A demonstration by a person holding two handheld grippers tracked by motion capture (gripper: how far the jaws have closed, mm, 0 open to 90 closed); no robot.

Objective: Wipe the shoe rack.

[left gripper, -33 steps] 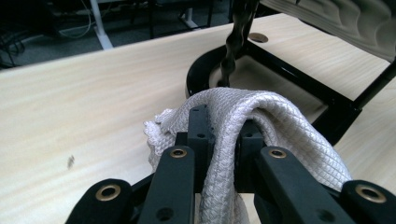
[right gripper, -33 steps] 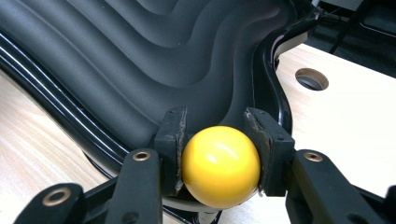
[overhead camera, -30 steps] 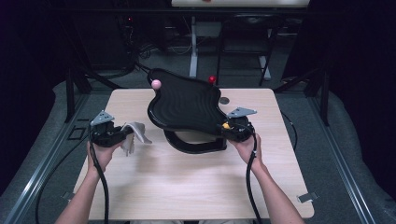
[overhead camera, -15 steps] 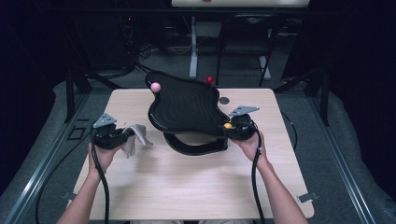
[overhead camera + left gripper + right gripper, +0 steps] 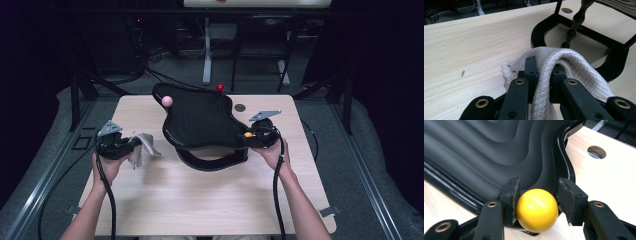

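A black wavy tray rests on a curved black stand mid-table. Round balls sit on its rim: pink, red and yellow. My right gripper is at the tray's right edge with the yellow ball between its jaws. Those jaws have just been opening: the left pad is against the ball and the right pad stands clear of it. My left gripper, left of the tray, is shut on a white quilted cloth that drapes over its jaws onto the table.
The pale wooden table has a round cable hole behind the tray's right side. The stand's black frame lies just beyond the cloth. Cables trail from both grippers toward the near edge.
The pink ball sits slightly lower in the high view than a second ago. Both hands have hardly moved, and the cloth stays in the left gripper.
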